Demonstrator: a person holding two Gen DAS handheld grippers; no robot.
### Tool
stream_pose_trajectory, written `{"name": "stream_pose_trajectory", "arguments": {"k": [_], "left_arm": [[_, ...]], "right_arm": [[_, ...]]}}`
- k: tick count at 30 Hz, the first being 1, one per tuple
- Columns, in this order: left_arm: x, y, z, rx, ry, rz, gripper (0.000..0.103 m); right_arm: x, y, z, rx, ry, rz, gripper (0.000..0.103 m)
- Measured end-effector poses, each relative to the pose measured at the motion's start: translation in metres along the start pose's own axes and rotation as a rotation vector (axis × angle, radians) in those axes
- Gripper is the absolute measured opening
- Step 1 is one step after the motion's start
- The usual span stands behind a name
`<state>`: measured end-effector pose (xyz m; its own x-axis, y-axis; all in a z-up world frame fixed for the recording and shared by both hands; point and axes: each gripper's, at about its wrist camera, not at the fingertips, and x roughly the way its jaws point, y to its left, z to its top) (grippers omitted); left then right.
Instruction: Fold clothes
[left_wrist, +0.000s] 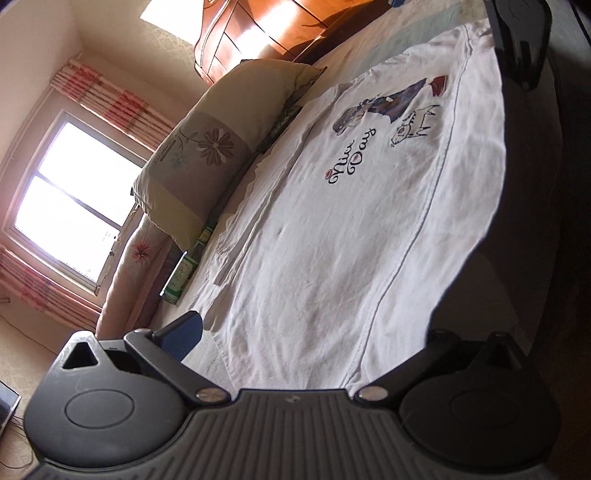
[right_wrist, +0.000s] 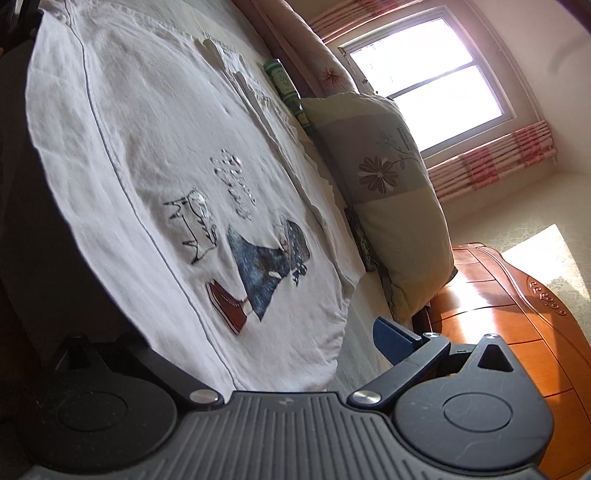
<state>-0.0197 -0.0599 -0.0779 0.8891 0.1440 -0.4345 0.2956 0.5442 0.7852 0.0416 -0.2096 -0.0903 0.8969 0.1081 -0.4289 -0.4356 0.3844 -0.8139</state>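
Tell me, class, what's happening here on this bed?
A person holds a tool in each hand over a white printed T-shirt spread flat on a bed, beside a floral pillow. The left tool sits at one end of the shirt, the right tool at the other. Both appear open around the fabric's edge, so a fold seems about to start.

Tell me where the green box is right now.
The green box lies on the bed along the far edge of the white T-shirt, wedged below the floral pillow toward the window side.
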Motion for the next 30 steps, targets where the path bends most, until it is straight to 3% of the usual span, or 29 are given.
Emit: {"name": "stream_pose_trajectory", "arguments": {"k": [7,12,18,26,30], "left_arm": [[0.002,-0.012,0.016,0.05,-0.028,0.011,0.102],[0.007,-0.012,0.019,0.057,-0.017,0.033,0.103],[0.013,0.0,0.009,-0.012,0.031,0.049,0.102],[0.02,0.003,0.02,-0.033,0.033,0.082,0.103],[0.023,0.01,0.022,-0.052,0.042,0.095,0.103]], "right_arm": [[-0.006,0.013,0.025,-0.014,-0.079,0.04,0.103],[-0.001,0.007,0.024,-0.002,-0.078,0.051,0.103],[0.006,0.001,0.008,0.005,-0.029,-0.006,0.103],[0.008,-0.002,0.012,0.071,-0.086,-0.14,0.103],[0.012,-0.005,0.011,0.062,-0.088,-0.127,0.103]]}}
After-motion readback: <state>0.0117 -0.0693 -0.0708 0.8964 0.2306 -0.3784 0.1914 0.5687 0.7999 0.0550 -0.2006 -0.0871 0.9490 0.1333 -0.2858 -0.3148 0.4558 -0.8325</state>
